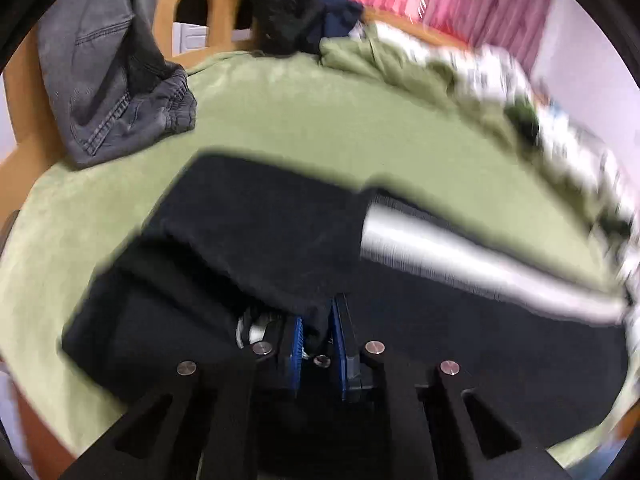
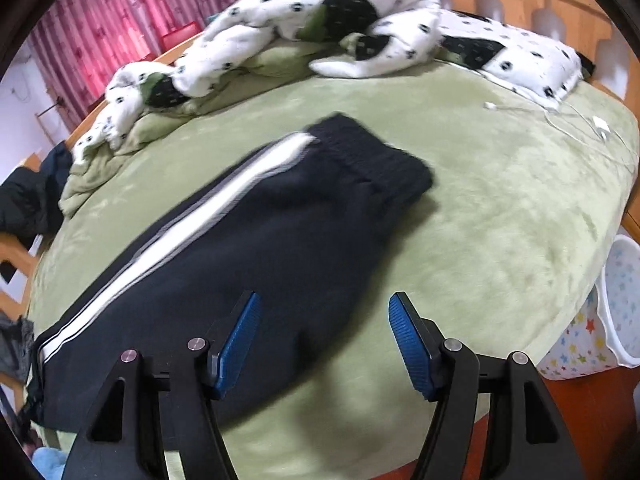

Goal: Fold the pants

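Black track pants with a white side stripe lie on the green bed cover, waistband at the far end. My left gripper is shut on a fold of the black pants and holds it lifted over the lower layer; the white stripe shows to the right. My right gripper is open and empty, just above the near edge of the pants, its left finger over the cloth and its right over the bed cover.
Grey jeans hang at the bed's far left by a wooden footboard. A white spotted quilt is heaped along the far side. A white cable and charger lie at the right. A star-patterned bin stands beside the bed.
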`<action>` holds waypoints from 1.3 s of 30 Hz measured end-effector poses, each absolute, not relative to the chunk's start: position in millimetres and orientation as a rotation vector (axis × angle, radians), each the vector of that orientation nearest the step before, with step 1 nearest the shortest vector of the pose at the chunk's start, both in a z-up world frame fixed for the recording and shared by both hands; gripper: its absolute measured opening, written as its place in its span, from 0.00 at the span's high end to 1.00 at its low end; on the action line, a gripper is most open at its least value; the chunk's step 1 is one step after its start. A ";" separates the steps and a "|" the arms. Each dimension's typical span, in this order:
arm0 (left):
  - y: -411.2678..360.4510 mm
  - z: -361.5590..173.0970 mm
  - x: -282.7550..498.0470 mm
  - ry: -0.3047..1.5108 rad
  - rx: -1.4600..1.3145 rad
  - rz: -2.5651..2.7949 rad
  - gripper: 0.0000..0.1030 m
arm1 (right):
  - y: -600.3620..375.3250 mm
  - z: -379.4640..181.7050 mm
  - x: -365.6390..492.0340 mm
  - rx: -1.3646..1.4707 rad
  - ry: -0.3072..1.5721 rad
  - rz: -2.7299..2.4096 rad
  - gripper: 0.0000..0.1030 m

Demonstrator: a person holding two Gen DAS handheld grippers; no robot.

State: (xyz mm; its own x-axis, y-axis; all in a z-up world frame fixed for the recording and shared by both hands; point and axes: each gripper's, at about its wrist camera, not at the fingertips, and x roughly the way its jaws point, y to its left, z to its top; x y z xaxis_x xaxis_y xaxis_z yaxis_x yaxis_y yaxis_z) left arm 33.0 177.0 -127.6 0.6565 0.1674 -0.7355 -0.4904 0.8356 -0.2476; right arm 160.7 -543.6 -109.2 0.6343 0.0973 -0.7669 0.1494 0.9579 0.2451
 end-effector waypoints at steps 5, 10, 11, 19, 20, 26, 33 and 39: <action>235.0 -76.0 58.6 0.736 -0.465 0.455 0.43 | -472.2 -80.7 173.7 0.171 0.861 0.048 0.36; 246.5 -59.1 54.2 0.701 -0.332 0.481 0.30 | -403.2 -73.3 190.0 0.084 0.849 0.149 0.36; 249.1 -61.4 55.0 0.711 -0.335 0.461 0.30 | -392.5 -73.6 193.4 0.070 0.848 0.169 0.36; 264.0 -112.3 64.4 0.778 -0.459 0.377 0.30 | -300.6 -97.8 237.0 -0.118 0.854 0.391 0.36; 267.2 -117.4 67.9 0.780 -0.473 0.374 0.31 | -292.3 -100.5 241.6 -0.136 0.842 0.443 0.36; 294.6 -142.6 97.6 0.833 -0.546 0.389 0.44 | -244.0 -112.4 265.0 -0.316 0.755 0.637 0.36; 304.6 -146.2 108.5 0.821 -0.543 0.410 0.50 | -213.7 -152.7 308.9 -0.415 0.900 0.709 0.37; 298.1 -141.7 104.8 0.809 -0.463 0.411 0.68 | -216.9 -158.7 300.6 -0.492 0.877 0.765 0.96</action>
